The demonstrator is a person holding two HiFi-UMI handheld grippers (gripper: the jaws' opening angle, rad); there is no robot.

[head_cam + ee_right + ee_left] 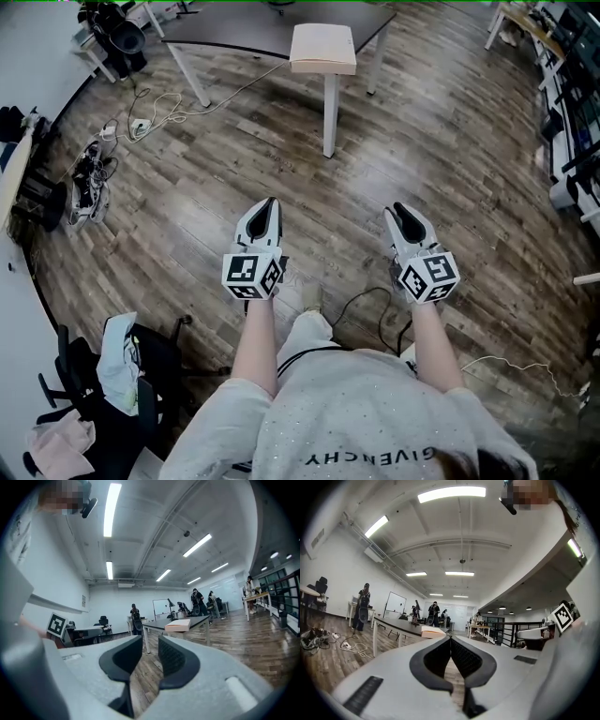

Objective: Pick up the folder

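Jaws on the left gripper [267,204] are sitting together, tips touching, with nothing between them. Those on the right gripper [401,208] are standing slightly apart – a narrow gap with only floor showing beyond it. Neither gripper is holding anything.

Wooden floor [450,169] is filling most of the head view. The person is standing on it with both arms stretched forward, the grippers side by side and pointing level toward the far end of the room. Ahead, well apart from both grippers, a dark-topped table [234,23] is standing on white legs. The folder [323,49] – pale, flat and thick – is lying at the table's near corner, its edge appearing to overhang a little. Both gripper views are showing it far off, just above the jaw tips.

Judging from this, the approach is the step in hand and no grasp is begun. The next move is likely calling for closing the distance, opening the jaws wider than the folder's thickness, and sliding them over its near edge.
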